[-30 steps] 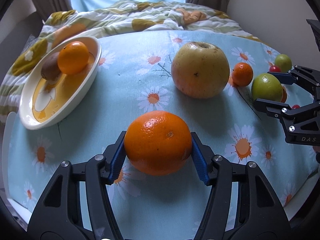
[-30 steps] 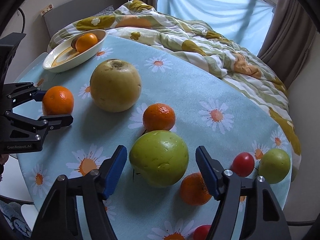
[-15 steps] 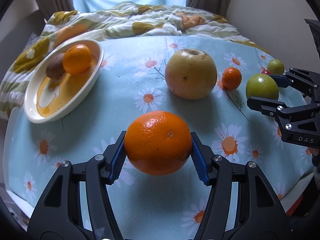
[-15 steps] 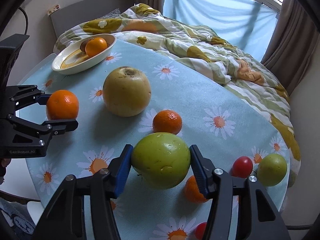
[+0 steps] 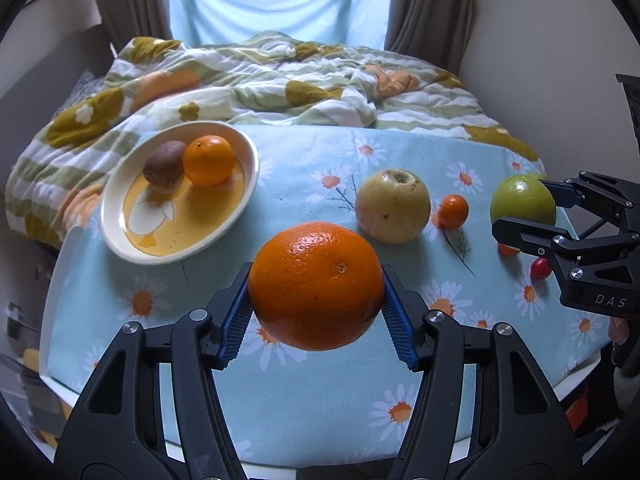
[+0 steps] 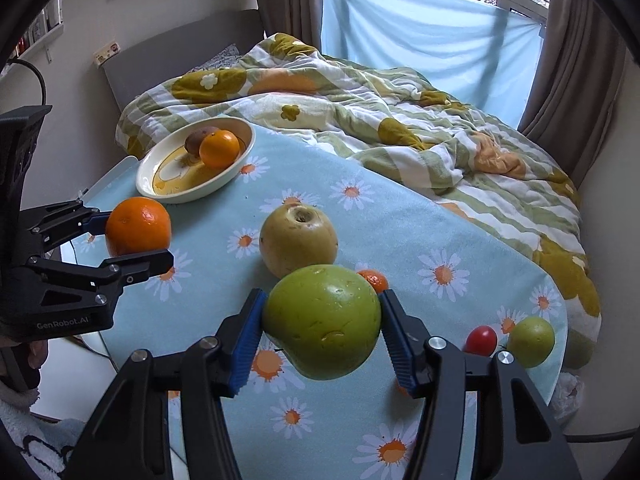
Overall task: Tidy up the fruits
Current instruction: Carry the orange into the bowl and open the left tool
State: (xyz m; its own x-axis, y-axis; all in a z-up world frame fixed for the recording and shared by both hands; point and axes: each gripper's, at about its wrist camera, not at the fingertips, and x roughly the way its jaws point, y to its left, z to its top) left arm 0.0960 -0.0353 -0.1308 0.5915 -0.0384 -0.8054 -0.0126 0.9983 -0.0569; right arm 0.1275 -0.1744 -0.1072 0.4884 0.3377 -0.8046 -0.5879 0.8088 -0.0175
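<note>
My left gripper (image 5: 316, 316) is shut on a large orange (image 5: 316, 286), held clear above the daisy tablecloth (image 5: 304, 396); the right wrist view shows that orange (image 6: 138, 232) at the left. The right gripper (image 6: 322, 334) is shut on a green apple (image 6: 322, 322), also lifted off the cloth, and the left wrist view has the same green apple (image 5: 522, 200) at the right. A cream plate (image 5: 120, 216) at the far left carries a kiwi (image 5: 164, 162) and a small orange (image 5: 209, 161).
A big yellow apple (image 5: 392, 206) and a small mandarin (image 5: 452, 211) lie mid-table. A red tomato (image 6: 482, 340) and a small green fruit (image 6: 532, 342) rest near the right edge. A rumpled quilt (image 6: 360, 116) on a bed borders the table's far side.
Both grippers have risen with their fruit, so the table looks farther off. The right gripper closed on the green apple, which had stood on the cloth between open jaws, and lifted it.
</note>
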